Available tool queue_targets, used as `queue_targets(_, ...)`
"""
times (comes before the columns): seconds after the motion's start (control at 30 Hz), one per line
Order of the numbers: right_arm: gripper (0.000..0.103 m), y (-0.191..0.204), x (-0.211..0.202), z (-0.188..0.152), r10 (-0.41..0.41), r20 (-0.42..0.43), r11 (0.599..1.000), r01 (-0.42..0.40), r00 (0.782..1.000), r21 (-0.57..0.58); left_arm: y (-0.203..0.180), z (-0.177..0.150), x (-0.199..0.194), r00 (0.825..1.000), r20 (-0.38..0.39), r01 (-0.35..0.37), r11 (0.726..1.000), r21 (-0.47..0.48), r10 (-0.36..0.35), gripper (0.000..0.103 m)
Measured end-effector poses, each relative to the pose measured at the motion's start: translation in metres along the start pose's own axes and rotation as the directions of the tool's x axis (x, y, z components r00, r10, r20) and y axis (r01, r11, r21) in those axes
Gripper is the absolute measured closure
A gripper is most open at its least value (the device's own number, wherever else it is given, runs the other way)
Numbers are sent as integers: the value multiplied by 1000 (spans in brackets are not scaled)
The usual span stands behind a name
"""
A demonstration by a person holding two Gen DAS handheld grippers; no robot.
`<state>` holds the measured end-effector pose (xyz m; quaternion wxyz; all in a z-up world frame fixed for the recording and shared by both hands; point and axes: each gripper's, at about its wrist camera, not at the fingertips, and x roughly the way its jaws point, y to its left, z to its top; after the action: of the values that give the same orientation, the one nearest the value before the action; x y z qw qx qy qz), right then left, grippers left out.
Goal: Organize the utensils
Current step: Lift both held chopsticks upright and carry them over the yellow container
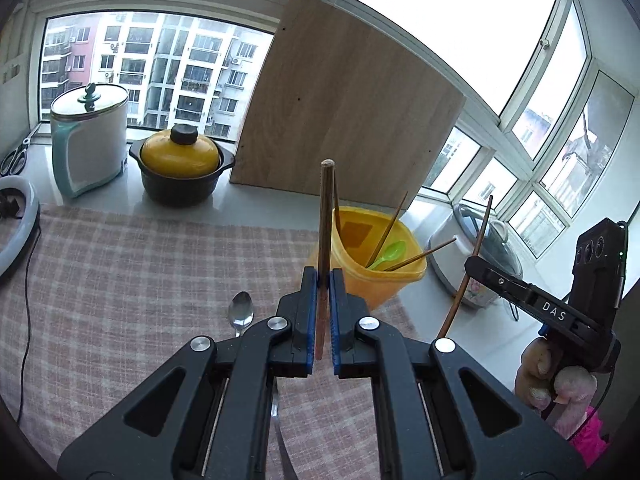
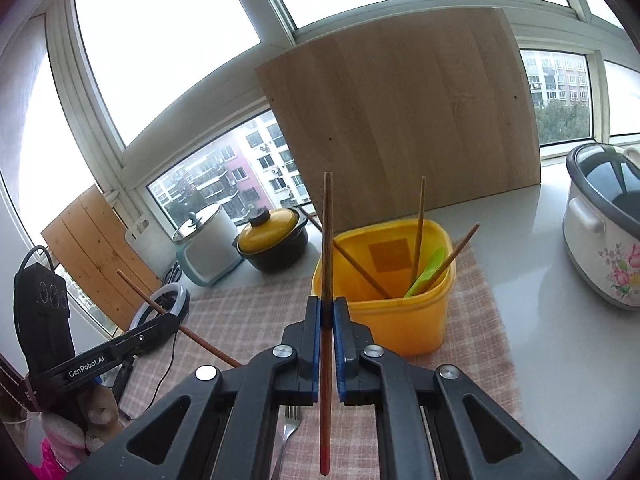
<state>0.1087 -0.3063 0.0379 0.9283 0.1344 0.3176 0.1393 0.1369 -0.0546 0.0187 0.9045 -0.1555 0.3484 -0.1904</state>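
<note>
My left gripper (image 1: pixel 324 276) is shut on a brown chopstick (image 1: pixel 327 216) that stands upright between its blue pads. My right gripper (image 2: pixel 327 304) is likewise shut on a second brown chopstick (image 2: pixel 327 240), also upright. Just beyond both stands a yellow tub (image 1: pixel 384 284) (image 2: pixel 400 328) holding several chopsticks and a green plastic spoon (image 1: pixel 390 254). Each gripper shows in the other's view, level with the tub and beside it: the right one (image 1: pixel 472 266), the left one (image 2: pixel 176 318). On the checked cloth lie a metal spoon (image 1: pixel 241 312) and a fork (image 2: pixel 290 424).
A wooden board (image 1: pixel 344 112) leans on the window behind the tub. A yellow-lidded black pot (image 1: pixel 182 168) and a white kettle (image 1: pixel 90 140) stand at the back left, a flowered cooker (image 2: pixel 604 232) at the right. A ring light (image 1: pixel 16 232) with its cable sits at the cloth's left edge.
</note>
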Motion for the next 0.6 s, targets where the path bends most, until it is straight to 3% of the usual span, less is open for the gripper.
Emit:
queue_targets(0.3, 99, -4, -4, 32, -10, 86, 1000, 11, 996, -11, -16, 34, -1, 996, 76, 51, 999, 5, -51, 99)
queue_targets(0.6, 100, -10, -2, 61, -25, 151, 1000, 27, 988, -15, -35, 65, 3, 990, 126, 57, 997, 43, -62, 99)
